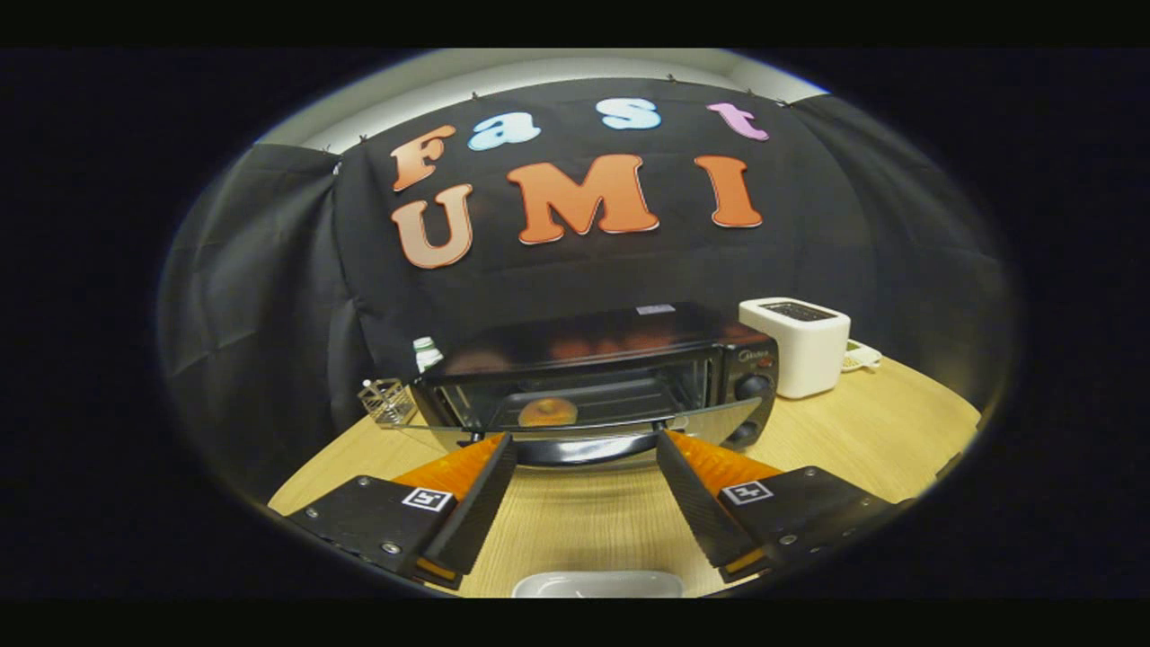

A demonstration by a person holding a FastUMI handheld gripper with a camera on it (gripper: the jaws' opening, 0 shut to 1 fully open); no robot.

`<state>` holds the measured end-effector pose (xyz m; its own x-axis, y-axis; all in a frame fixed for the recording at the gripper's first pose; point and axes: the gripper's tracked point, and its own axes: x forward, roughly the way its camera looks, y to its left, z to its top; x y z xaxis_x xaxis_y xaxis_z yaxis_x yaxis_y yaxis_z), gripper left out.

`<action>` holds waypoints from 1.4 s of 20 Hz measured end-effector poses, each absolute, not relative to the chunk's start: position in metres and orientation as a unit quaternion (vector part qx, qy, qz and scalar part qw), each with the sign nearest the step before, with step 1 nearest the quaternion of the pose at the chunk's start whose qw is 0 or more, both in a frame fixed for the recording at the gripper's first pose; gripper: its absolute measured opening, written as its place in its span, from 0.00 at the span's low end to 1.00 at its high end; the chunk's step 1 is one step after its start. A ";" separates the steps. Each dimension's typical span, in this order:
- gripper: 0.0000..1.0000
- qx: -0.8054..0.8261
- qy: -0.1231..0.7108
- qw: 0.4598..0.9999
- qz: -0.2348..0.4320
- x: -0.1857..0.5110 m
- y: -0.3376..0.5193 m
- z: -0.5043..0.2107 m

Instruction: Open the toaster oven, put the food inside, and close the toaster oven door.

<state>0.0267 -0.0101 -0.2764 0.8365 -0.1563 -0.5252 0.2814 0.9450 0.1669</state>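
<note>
**Gripper spread wide, holding nothing**

The gripper (584,440) points forward with both fingers (476,499) splayed well apart, a broad gap between them. The two fingers sit level with each other and angle outward from base to tip. Nothing is pinched between them, and the pads touch nothing.

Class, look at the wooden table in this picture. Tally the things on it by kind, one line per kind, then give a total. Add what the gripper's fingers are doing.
Toaster oven, door open, food inside: 1
White toaster: 1
Wire holder: 1
Bottle: 1
White dish between the fingers: 1
Small item behind the toaster, unclear: 1
Total: 6, plus 1 food
Gripper: open, holding nothing.
</note>
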 end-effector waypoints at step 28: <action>0.97 0.001 0.067 0.997 -0.023 -0.037 -0.026 -0.088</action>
<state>-0.0372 -0.0259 -0.0875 0.9899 -0.0467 -0.1339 0.0470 0.9989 -0.0009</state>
